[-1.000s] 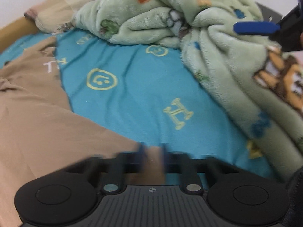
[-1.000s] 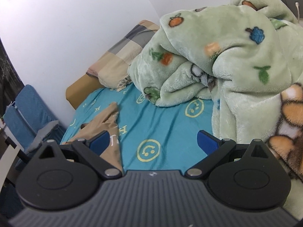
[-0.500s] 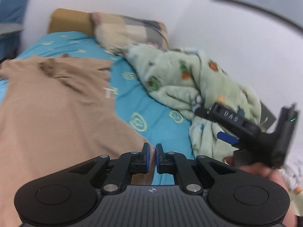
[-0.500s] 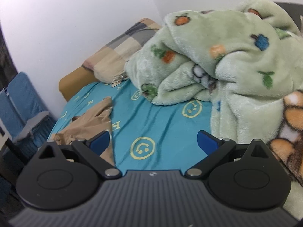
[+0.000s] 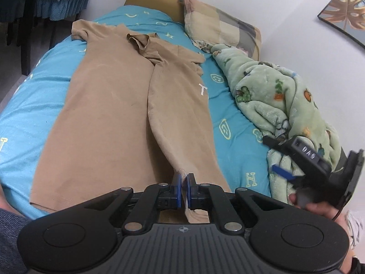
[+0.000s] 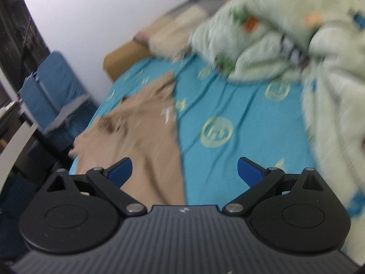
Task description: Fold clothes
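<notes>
While clamped on the lower hem of the tan T-shirt [image 5: 109, 114], left gripper [image 5: 183, 188] with blue pads nearly together, a thin ridge of fabric pinched between them and drawn up toward the camera. Tan T-shirt spread lengthwise on the turquoise bedsheet [image 5: 230, 123], collar at the far end, right side folded over along a long crease, a small white mark near its right edge. Right gripper [image 6: 184, 171] held above the sheet near the shirt's right edge, fingers spread wide, nothing between them; seen also from the left wrist view at the right, gripped in a hand [image 5: 319, 209]. Green plush blanket [image 5: 280, 96] heaped along the right side of the bed, checked pillow [image 5: 221, 25] at the head, blue chair [image 6: 52, 91] beside the bed. Right wrist view blurred.
</notes>
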`<state>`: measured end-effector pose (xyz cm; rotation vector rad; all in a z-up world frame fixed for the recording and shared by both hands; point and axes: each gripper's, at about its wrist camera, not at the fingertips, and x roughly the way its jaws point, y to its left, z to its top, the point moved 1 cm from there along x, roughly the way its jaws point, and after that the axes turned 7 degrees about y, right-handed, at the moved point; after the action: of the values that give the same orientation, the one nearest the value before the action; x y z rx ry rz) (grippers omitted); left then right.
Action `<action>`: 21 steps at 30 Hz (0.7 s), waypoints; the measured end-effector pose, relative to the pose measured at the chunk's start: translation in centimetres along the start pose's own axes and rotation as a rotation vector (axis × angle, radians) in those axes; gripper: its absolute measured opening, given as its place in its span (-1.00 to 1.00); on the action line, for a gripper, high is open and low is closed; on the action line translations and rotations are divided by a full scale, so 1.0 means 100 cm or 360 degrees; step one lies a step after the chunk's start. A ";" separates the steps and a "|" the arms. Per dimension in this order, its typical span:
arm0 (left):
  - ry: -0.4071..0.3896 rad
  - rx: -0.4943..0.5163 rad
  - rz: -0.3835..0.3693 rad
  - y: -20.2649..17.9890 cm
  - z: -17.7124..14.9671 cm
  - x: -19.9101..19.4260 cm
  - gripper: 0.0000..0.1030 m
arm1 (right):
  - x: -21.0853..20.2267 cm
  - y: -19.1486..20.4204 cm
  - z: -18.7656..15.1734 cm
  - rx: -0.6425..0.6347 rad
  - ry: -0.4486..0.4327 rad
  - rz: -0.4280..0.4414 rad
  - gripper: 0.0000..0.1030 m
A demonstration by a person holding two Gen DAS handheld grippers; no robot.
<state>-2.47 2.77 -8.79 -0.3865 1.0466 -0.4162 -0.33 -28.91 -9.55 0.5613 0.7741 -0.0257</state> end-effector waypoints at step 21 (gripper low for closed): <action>-0.0480 0.0529 0.0389 -0.062 0.026 -0.025 0.84 | -0.035 0.038 -0.004 -0.0300 -0.0380 0.0033 0.95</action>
<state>-2.17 -1.03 -2.74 -0.0198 0.7034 -0.2943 -2.28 -26.05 -5.61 0.3789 0.5312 -0.0005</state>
